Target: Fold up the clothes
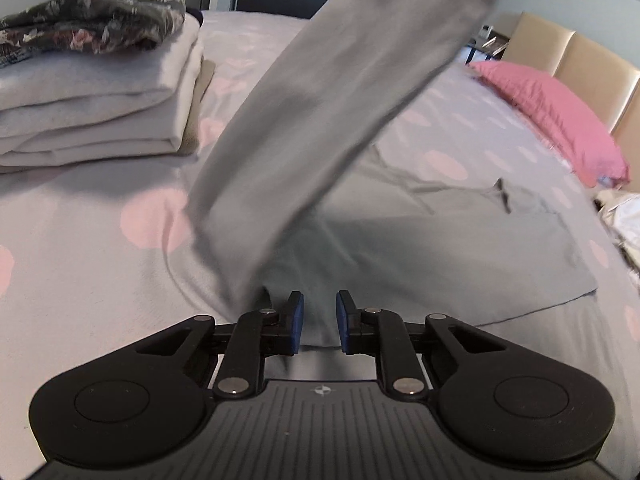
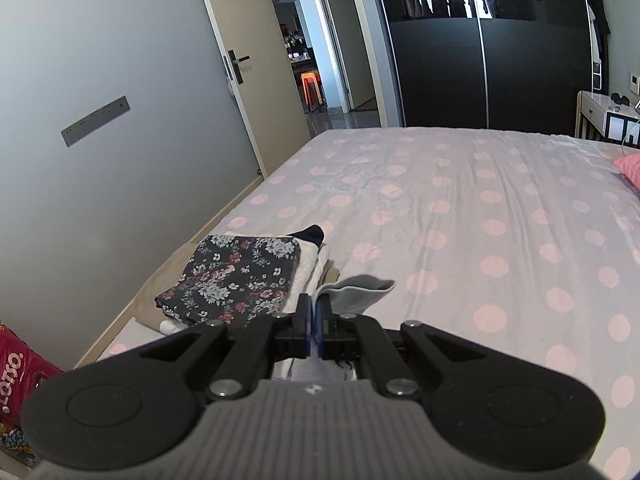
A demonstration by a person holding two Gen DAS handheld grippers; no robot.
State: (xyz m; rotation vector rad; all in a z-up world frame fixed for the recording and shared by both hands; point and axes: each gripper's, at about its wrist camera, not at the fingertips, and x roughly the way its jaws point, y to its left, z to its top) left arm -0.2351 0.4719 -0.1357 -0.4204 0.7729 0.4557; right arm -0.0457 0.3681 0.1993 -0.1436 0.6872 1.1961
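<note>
Two grippers work over a lilac bed with pink polka dots (image 2: pixel 460 216). Dark glossy wardrobe doors (image 2: pixel 480 60) stand at twelve o'clock. The right gripper (image 2: pixel 314 320) pinches a grey cotton garment (image 1: pixel 320 120); its lifted part is blurred, cut off at one o'clock. The left gripper (image 1: pixel 319 322) hangs open above it, empty. Folded clothes (image 1: pixel 92 92) are stacked at ten o'clock.

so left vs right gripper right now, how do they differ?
The left gripper has open jaws with nothing pinched; the right gripper is shut on the grey garment. The left aims at cloth lying on the bed; the right lifts its edge. Both have blue pads.
</note>
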